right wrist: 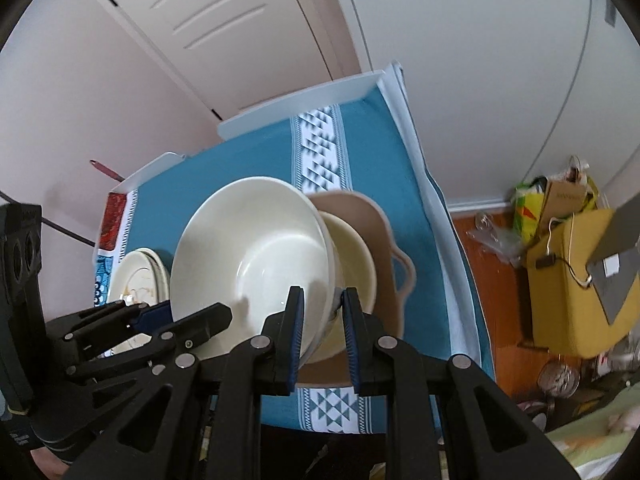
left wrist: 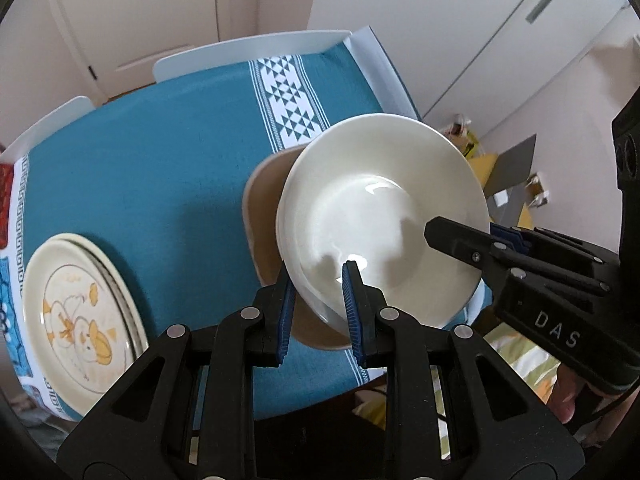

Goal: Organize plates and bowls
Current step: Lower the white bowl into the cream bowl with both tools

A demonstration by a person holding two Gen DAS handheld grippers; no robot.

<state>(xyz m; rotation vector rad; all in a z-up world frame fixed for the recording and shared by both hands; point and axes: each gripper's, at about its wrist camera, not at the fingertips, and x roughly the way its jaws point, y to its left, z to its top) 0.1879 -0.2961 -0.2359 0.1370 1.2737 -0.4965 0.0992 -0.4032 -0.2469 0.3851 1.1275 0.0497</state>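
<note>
Bowls (left wrist: 380, 216) hang stacked between both grippers, left (left wrist: 318, 304) and right (right wrist: 322, 328) each clamped on opposite rims; shared grip keeps them level above the beige tray (right wrist: 384, 240)

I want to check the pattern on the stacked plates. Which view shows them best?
The left wrist view: the cream round plates with an orange bird drawing lie nearly unobstructed. In the right wrist view they are small, half hidden behind the white bowl.
</note>
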